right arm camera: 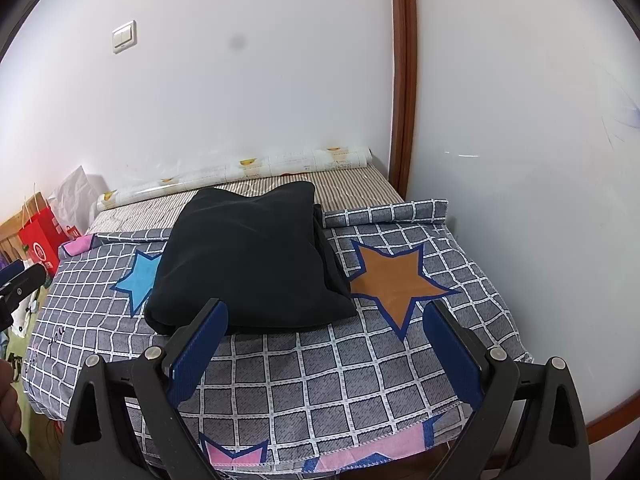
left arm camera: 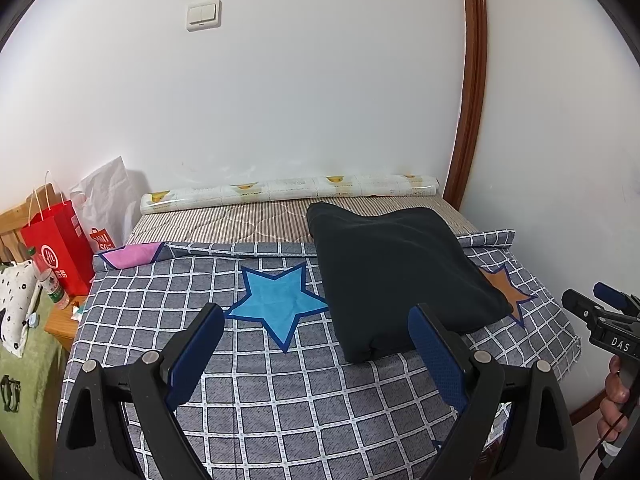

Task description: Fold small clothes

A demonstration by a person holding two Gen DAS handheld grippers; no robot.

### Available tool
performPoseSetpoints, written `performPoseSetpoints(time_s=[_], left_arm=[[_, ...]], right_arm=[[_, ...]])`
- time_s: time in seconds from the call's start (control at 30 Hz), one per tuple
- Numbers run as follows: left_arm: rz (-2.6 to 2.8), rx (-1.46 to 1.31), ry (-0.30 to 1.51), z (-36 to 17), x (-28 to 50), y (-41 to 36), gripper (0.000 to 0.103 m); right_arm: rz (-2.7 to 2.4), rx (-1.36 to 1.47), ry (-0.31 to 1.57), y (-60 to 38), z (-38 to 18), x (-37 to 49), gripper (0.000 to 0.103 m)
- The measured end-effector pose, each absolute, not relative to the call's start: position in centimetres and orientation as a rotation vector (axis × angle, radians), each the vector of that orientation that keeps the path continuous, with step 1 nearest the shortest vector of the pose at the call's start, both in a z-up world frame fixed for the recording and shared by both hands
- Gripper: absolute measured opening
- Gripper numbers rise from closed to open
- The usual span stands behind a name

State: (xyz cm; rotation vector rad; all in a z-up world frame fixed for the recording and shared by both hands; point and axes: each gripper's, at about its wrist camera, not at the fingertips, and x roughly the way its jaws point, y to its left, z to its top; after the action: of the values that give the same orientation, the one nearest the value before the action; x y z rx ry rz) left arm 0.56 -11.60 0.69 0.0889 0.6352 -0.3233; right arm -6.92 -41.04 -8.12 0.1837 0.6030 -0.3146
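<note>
Both tools are hovering low over the checked sheet (left arm camera: 280, 400), released and gripping nothing: the left tool (left arm camera: 316, 354) and the right tool (right arm camera: 326, 350). The folded black garment (right arm camera: 248, 256) is lying on the bed between the blue star (left arm camera: 276, 300) and the orange star (right arm camera: 396, 280).

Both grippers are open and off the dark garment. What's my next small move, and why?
Probably pull both back and leave it. The dark garment already lies as a compact folded bundle on the checked sheet. The left gripper and right gripper hang open just short of its near edge, holding nothing.
</note>
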Motion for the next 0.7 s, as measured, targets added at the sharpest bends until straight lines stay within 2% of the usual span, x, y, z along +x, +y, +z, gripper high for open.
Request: performPoseSetpoints(time_s=[0.7], left_arm=[[-0.325, 0.087, 0.631, 1.0, 0.41, -11.58, 0.094]], right_arm=[[-0.316, 0.189, 0.601, -41.02, -7.89, -7.0, 0.097]])
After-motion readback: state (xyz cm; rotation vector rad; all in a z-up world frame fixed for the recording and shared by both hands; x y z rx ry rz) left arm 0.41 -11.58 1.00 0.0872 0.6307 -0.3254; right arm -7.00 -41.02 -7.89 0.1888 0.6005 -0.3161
